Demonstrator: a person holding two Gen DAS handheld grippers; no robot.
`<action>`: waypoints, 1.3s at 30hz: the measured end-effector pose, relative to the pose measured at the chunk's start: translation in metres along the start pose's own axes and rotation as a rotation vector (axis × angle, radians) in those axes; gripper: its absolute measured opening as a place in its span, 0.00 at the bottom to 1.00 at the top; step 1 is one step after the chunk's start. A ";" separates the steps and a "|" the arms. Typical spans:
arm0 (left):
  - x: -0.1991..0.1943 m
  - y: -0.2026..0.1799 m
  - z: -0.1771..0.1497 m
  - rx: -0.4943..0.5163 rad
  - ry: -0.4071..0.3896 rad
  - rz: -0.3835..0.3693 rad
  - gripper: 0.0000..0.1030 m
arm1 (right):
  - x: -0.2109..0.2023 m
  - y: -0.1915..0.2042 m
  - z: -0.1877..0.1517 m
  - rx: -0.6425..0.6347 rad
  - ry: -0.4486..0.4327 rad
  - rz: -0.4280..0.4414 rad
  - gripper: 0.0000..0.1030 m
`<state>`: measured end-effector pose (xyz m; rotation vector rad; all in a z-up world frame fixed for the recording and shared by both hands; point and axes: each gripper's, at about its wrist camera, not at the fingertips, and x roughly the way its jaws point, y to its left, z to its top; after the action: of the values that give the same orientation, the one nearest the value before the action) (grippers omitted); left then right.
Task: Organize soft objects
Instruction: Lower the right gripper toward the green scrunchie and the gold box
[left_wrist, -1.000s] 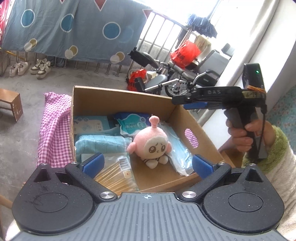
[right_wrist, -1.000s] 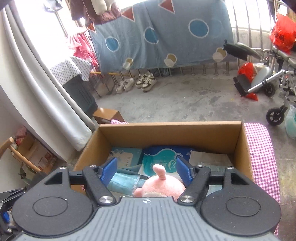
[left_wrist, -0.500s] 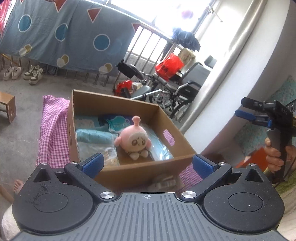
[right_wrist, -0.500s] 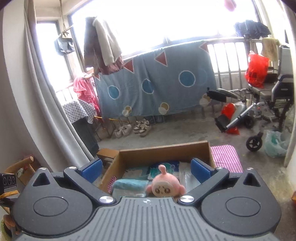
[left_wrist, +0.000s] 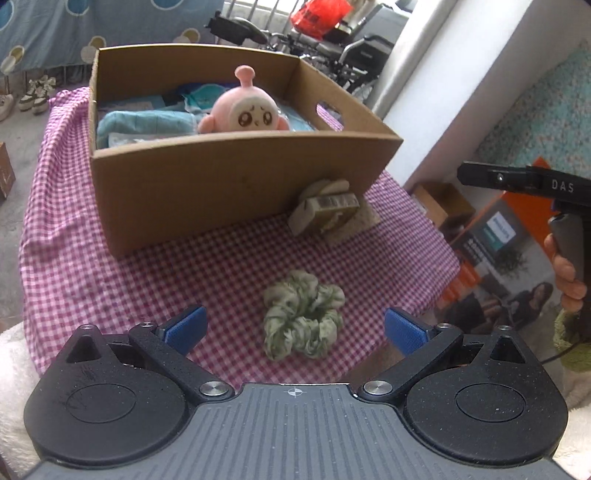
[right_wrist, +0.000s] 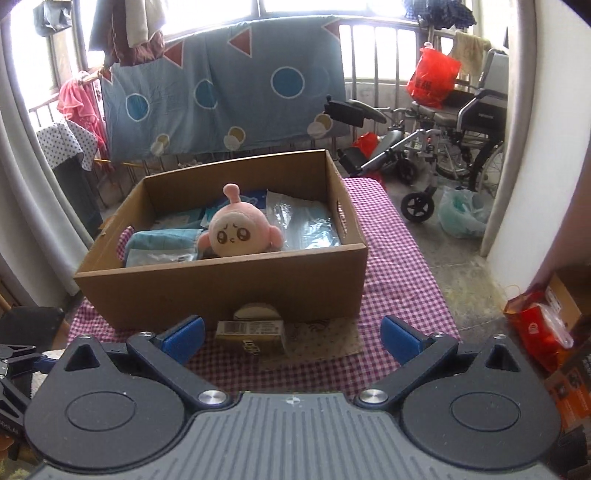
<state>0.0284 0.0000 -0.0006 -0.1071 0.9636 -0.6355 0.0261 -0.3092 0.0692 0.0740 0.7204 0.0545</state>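
Here, a cardboard box (left_wrist: 221, 184) is sitting on a table covered by a pink checked cloth (left_wrist: 184, 273), toward its far side. Inside it a pink plush toy (left_wrist: 242, 112) is sitting upright near the front wall, facing the near side, with a folded light-blue towel (left_wrist: 144, 123) lying to its left and clear plastic packets (right_wrist: 299, 221) lying to its right. Just in front of the box, a small olive-coloured packet (left_wrist: 325, 210) is leaning against its front wall, toward the right end. Nearer still, a green scrunchie (left_wrist: 301, 314) is lying by itself on the cloth, apart from the box and the packet.

The left gripper (left_wrist: 293, 328) is hanging over the near edge of the table with its jaws standing wide open and the scrunchie lying between and just beyond its blue pads, untouched. The right gripper (right_wrist: 291, 334) is also standing with its jaws fully open and gripping nothing, pointing at the olive packet and the box behind it. A hand (left_wrist: 567, 275) is holding the right gripper's handle off the table's right side.
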 end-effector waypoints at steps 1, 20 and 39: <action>0.005 -0.002 -0.002 0.015 0.014 0.000 0.99 | 0.000 -0.001 -0.005 0.004 -0.018 -0.015 1.00; 0.074 -0.035 -0.005 0.241 0.153 0.080 0.86 | 0.093 0.037 -0.060 0.108 0.302 0.340 0.64; 0.104 -0.047 -0.014 0.272 0.202 0.111 0.51 | 0.108 0.061 -0.075 -0.097 0.297 0.337 0.19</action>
<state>0.0380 -0.0922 -0.0678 0.2544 1.0600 -0.6777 0.0562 -0.2364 -0.0521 0.0951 0.9949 0.4293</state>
